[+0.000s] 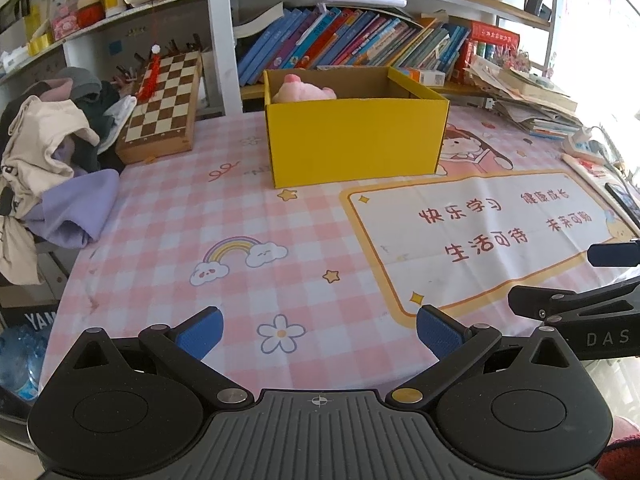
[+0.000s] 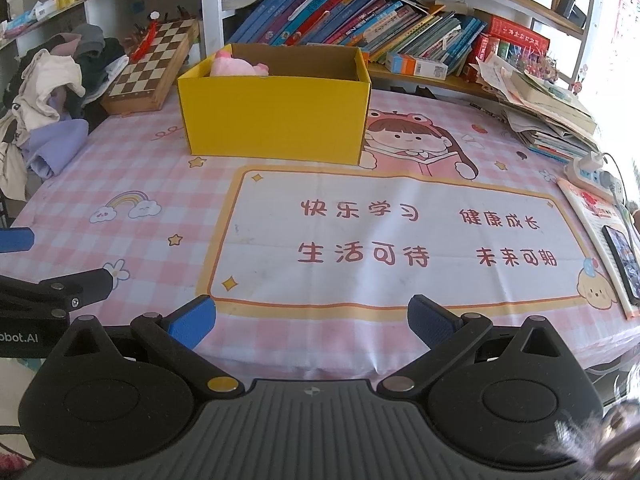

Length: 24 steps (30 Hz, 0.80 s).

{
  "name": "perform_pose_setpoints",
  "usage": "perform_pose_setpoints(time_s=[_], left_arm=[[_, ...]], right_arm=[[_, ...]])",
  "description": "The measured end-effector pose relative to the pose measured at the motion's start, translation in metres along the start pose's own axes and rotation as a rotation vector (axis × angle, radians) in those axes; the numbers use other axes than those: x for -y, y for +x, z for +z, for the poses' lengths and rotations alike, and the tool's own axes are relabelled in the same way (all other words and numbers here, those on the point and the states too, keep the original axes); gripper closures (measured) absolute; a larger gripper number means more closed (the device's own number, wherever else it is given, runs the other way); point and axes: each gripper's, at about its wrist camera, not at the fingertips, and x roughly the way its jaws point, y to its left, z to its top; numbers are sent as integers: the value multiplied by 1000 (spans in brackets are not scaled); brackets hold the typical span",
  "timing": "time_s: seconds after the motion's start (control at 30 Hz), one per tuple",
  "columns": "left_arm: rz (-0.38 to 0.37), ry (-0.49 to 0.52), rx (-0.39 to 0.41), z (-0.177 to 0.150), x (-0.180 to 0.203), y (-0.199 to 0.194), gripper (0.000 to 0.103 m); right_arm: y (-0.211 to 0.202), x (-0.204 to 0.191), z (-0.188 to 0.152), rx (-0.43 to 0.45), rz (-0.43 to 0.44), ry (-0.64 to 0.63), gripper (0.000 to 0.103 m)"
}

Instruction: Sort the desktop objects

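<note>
A yellow cardboard box [image 1: 352, 140] stands open at the back of the pink checked desk mat [image 1: 200, 216]; it also shows in the right wrist view [image 2: 276, 120]. A pink plush toy [image 1: 302, 90] lies inside at the box's left end, also seen from the right [image 2: 236, 65]. My left gripper [image 1: 320, 334] is open and empty, low over the mat's front edge. My right gripper [image 2: 311, 322] is open and empty, beside the left one. Each gripper shows at the edge of the other's view.
A folded chessboard [image 1: 164, 108] and a pile of clothes [image 1: 52, 160] lie at the back left. Books fill the shelf [image 1: 360, 40] behind the box. A stack of papers [image 2: 552, 116], a power strip [image 2: 592, 168] and a phone [image 2: 624, 264] sit at the right.
</note>
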Motion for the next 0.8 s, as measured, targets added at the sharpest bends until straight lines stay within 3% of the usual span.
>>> perform_pose_setpoints(time_s=[0.8], left_arm=[[-7,10,5,3,4,5,0]], right_arm=[[6,0,0,-15,-8,14,0]])
